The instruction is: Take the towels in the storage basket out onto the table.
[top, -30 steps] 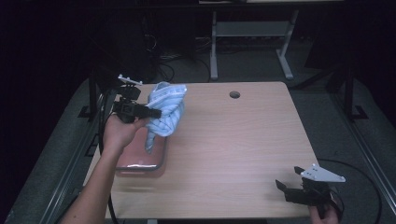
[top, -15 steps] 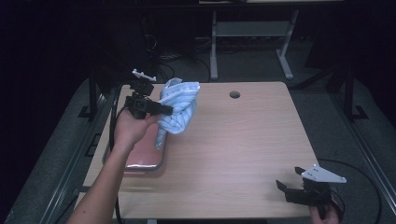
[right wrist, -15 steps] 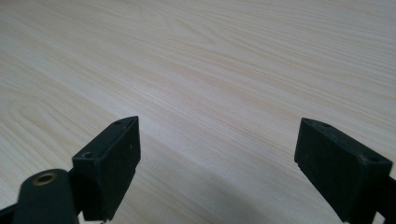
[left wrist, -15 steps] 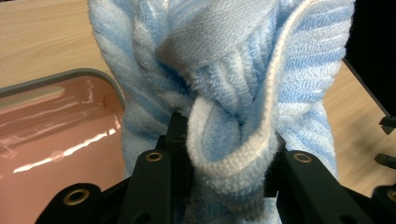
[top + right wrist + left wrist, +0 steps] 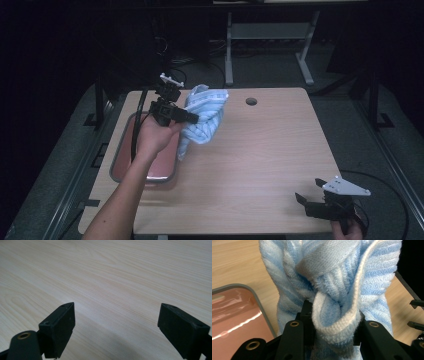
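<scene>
Left gripper [image 5: 196,118] clamps a bunched blue-and-white striped towel [image 5: 205,117], lifted above the wooden table [image 5: 260,150] just right of a grey-rimmed tray [image 5: 119,155] with a reddish floor. Its jaw tips are buried in folds, and the hand hides part of the tray. Well right of the tray, right gripper [image 5: 306,201] rests wide open, empty

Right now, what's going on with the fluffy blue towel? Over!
Left gripper shut on blue towel, lifted beside the red tray. Right gripper open, empty, near table corner. Nothing in the way.
</scene>
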`<state>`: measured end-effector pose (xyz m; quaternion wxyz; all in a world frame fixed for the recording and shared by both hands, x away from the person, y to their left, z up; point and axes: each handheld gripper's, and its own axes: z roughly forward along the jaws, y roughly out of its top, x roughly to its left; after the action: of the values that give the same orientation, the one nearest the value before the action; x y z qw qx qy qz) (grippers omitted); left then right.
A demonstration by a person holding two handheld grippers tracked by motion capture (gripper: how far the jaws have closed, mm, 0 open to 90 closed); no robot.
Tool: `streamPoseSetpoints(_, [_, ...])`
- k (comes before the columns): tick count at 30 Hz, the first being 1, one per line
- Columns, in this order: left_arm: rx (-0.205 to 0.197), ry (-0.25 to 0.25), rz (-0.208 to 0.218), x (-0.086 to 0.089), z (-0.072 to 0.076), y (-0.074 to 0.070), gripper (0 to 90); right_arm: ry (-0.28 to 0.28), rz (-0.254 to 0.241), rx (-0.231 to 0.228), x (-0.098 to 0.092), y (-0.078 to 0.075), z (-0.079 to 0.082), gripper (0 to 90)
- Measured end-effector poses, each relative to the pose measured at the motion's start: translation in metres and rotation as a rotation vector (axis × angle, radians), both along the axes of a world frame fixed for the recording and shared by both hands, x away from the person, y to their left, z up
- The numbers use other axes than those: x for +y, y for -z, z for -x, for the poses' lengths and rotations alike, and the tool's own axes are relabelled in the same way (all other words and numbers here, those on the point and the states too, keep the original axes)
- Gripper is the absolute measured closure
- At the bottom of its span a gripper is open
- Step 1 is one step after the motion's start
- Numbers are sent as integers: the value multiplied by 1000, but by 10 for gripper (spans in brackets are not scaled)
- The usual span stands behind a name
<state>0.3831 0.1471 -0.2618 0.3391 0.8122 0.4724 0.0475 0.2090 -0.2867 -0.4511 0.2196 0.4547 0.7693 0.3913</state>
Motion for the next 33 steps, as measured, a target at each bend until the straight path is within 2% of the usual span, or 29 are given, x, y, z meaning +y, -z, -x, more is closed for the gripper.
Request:
streamPoseSetpoints(2, [-1,6,10,-5,-1,2,655,-3,0,0,0,0,0,138])
streamPoseSetpoints(18, [35,75,-7,-42,-8,22,655,2,-4,-4,-2,-1,1,138])
streamPoseSetpoints(33, [82,117,-19,-78,-16,54,652,-1,-4,-8,-2,-2,1,138])
